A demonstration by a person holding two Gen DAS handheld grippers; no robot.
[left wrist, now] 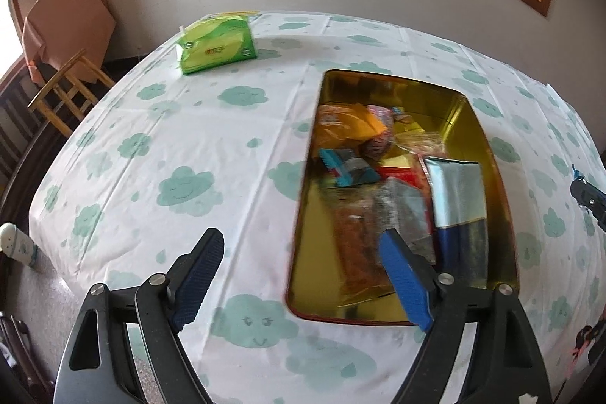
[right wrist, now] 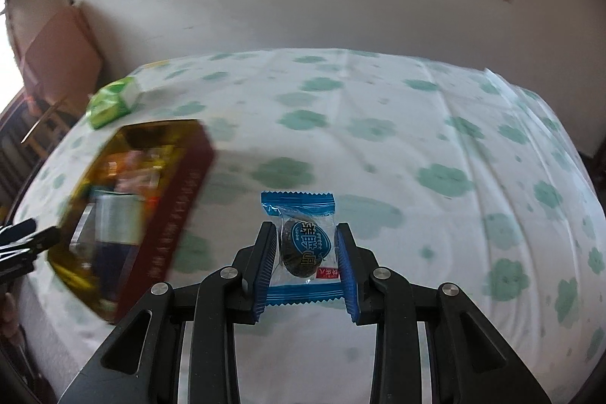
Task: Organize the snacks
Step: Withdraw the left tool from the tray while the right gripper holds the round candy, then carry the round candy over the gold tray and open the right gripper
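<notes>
Glossy blue-edged candy wrapper (right wrist: 303, 245) pinched by right hand-held gripper (right wrist: 307, 245) above cloud-print counter (right wrist: 416, 139), left hand-held gripper (left wrist: 303, 252) spread empty beside rectangular gold-lined snack tin (left wrist: 505, 214), crinkled packets inside.

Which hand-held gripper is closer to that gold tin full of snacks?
Left. The left hand-held gripper hangs open at the gold tin's near edge, one finger over it. The right hand-held gripper, shut on a blue-wrapped snack, is off to the tin's right.
</notes>
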